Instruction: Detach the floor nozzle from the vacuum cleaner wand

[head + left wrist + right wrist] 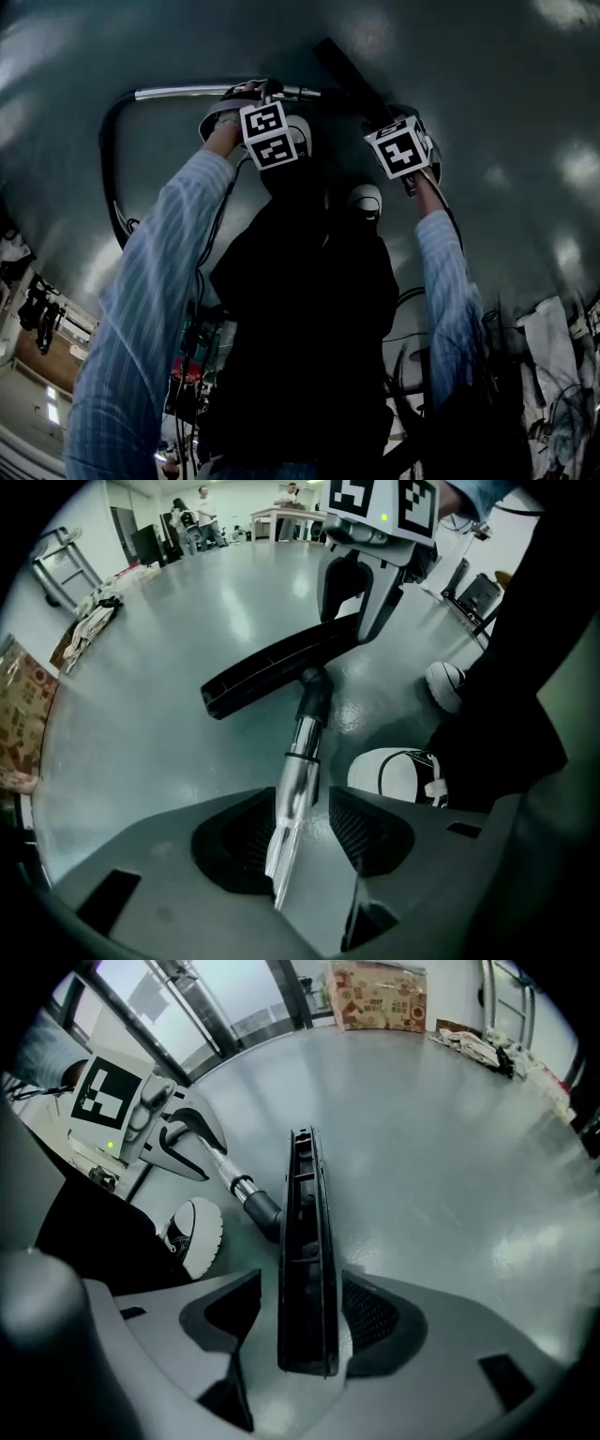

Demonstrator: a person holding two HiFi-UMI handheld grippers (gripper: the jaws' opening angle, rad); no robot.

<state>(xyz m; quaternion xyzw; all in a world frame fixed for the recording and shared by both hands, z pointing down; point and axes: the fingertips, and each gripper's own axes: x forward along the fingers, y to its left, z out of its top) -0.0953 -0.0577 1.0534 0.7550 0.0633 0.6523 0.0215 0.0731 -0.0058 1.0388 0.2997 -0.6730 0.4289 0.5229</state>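
Head view underexposed, bluish cast. Person's dark clothing crushes to near black, no detail. Glossy floor shows soft pale blotches from overhead lights. Both gripper views brighter, evenly lit. Windows blown out at top of right gripper view, with floor glare beneath them. Chrome wand carries hard specular streaks. Shadows soft and diffuse. Heavy fisheye in all three: straight lines bend toward the edges, and corners vignette to black in the gripper views. Nearest foreground slightly out of focus.

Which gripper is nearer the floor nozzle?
Right. The right gripper has the floor nozzle between its open jaws; the left gripper straddles the wand, away from it.
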